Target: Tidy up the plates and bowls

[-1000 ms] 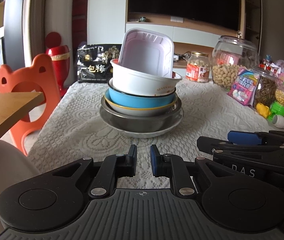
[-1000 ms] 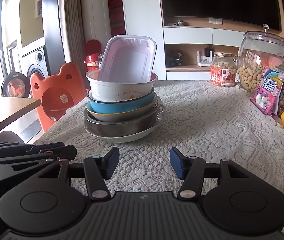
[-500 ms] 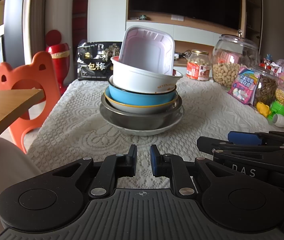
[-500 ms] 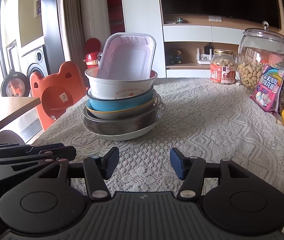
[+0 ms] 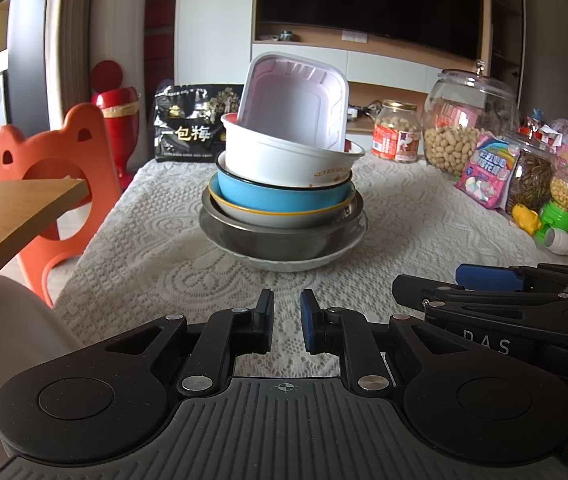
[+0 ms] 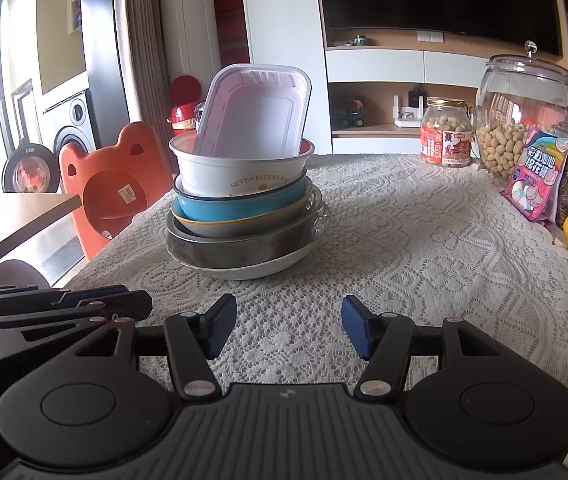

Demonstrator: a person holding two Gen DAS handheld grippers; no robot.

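Note:
A stack of dishes stands mid-table on the lace cloth (image 5: 403, 220). From the bottom up it holds a white plate (image 5: 295, 265), a steel bowl (image 5: 276, 240), a yellow-rimmed bowl (image 5: 268, 218), a blue bowl (image 5: 276, 196) and a white bowl (image 5: 284, 160). A pale rectangular plastic tray (image 5: 291, 100) leans upright in the top bowl (image 6: 236, 172). My left gripper (image 5: 287, 308) is shut and empty, short of the stack. To its right, my right gripper (image 6: 287, 314) stands open with only cloth between its fingers, level with the left gripper and also short of the steel bowl (image 6: 236, 248).
Glass jars of peanuts (image 5: 467, 120), a snack packet (image 6: 531, 176) and small toys (image 5: 559, 208) line the table's right side. A black bag (image 5: 192, 128) lies behind the stack. An orange bear-shaped chair (image 5: 52, 152) and a wooden tabletop (image 5: 4, 216) are at the left.

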